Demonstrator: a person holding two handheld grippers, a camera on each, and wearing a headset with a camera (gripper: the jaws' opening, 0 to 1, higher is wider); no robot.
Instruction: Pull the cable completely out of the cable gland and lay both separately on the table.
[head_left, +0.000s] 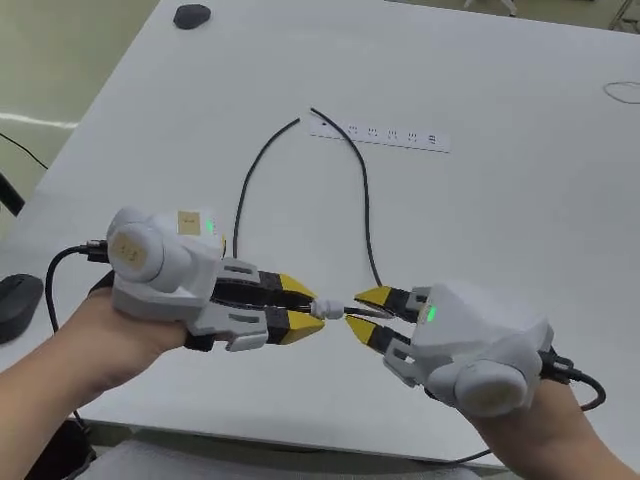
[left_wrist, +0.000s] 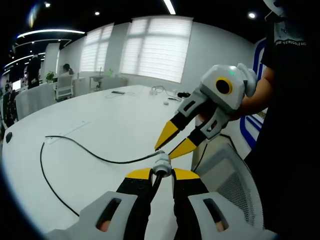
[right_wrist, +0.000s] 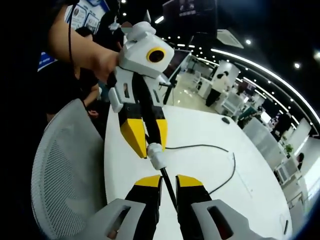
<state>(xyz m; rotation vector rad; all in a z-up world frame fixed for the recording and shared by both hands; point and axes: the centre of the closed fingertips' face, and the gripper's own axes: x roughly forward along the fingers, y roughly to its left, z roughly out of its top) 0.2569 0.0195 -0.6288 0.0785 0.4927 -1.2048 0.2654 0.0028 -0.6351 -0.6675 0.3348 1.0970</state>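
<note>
right now the white cable gland (head_left: 328, 310) sits pinched at the very tips of the left claw (head_left: 315, 312), whose yellow jaws are closed against it from both sides. it is held in the air over the near edge of the bench (head_left: 500, 220), not lying on it. the black cable (head_left: 365, 200) is threaded in the gland. in the right gripper view it comes out of the gland's end and runs straight down between the jaws of the right claw (right_wrist: 170, 180). those jaws stand apart with room on either side of the cable, so they are not clamped on it.

in the head view the right claw faces the left one tip to tip, just beside the gland, its jaws spread in a narrow v. from there the cable climbs away across the bench in a long curve toward a white power strip (head_left: 380, 135) on the far side, with one end lying just beside the strip. a second black stretch arcs from near the strip back toward the person and passes behind the body of the left claw.

in the left gripper view the gland shows between that claw's own tips, and the right claw comes in from the right, pointing at it. beyond them the cable lies in a loose loop on the white bench top.

a left hand (head_left: 110, 345) and a right hand (head_left: 530, 430) grip the two grey-white tool bodies. a dark mouse (head_left: 191, 15) sits near the far left corner of the bench. a pale mesh chair (left_wrist: 232, 185) stands close below the claws in both gripper views
</note>
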